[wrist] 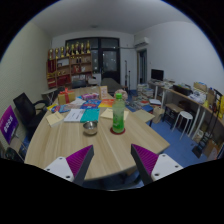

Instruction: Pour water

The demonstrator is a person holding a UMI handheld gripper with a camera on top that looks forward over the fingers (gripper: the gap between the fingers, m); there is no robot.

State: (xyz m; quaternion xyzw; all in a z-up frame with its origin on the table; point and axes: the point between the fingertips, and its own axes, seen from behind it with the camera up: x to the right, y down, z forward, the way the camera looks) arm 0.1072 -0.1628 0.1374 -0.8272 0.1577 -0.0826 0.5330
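My claw (112, 165) hangs empty, fingers apart, well short of the green bottle (118, 111) standing far ahead on the table (60, 140). I should approach level, centring it between my pads.

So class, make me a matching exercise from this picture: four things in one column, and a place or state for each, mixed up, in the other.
Things:
1. bottle
2. bowl
3. claw
4. shelf

Places or states:
A. against the far wall
B. open, holding nothing
C. upright on the table, beyond the claw
D. on the table, just left of the bottle

Pairs: 1-C, 2-D, 3-B, 4-A
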